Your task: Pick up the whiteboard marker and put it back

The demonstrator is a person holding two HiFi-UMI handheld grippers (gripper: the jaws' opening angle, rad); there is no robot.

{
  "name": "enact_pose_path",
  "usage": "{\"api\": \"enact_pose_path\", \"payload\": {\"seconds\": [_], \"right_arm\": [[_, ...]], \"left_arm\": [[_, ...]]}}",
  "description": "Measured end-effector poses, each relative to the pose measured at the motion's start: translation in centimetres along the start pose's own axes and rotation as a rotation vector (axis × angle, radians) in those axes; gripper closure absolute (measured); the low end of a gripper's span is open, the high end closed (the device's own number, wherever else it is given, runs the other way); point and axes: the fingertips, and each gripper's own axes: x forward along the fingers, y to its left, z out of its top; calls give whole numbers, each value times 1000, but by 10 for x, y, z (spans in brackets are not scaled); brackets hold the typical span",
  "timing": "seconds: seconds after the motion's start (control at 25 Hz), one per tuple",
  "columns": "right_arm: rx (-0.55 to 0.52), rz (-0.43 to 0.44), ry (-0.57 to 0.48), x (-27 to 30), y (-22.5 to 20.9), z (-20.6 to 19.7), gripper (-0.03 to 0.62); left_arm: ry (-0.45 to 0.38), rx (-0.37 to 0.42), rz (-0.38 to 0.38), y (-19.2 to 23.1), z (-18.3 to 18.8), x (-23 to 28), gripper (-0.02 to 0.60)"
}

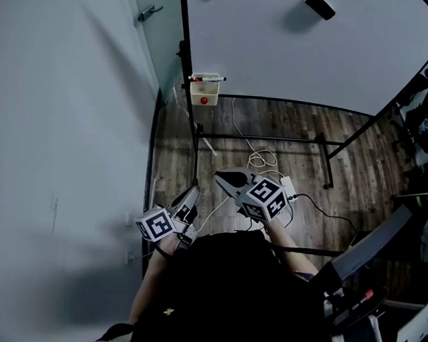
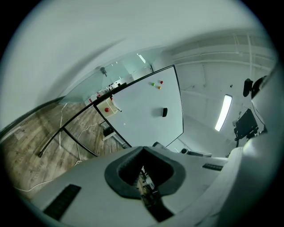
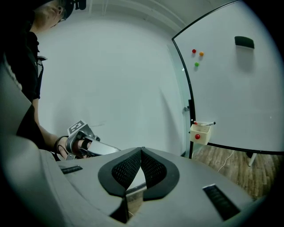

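The whiteboard marker [image 1: 208,78] lies across the top of a small cream box [image 1: 204,92] that hangs at the lower left corner of the whiteboard [image 1: 308,57]. The right gripper view also shows the marker [image 3: 207,124] on the box [image 3: 199,133], far ahead. My left gripper [image 1: 191,194] is shut and holds nothing, low beside the wall. To its right, my right gripper [image 1: 223,178] is also shut and holds nothing. Both are well short of the board. In the left gripper view the box [image 2: 109,107] is small and distant.
The board stands on a black frame [image 1: 330,159] over a wood floor with white cables [image 1: 258,161]. A black eraser [image 1: 319,5] and coloured magnets [image 3: 196,55] stick to the board. A grey wall [image 1: 64,136] runs close on the left. A chair [image 1: 372,248] is at right.
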Motion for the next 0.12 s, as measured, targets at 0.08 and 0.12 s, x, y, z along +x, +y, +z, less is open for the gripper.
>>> {"api": "enact_pose_path", "payload": {"seconds": [0.08, 0.12], "right_arm": [[-2, 0, 2, 0, 2, 0, 595], [-2, 0, 4, 0, 3, 0, 596]], "left_arm": [[2, -6, -9, -3, -2, -1, 549], [3, -9, -13, -4, -3, -1, 549]]}}
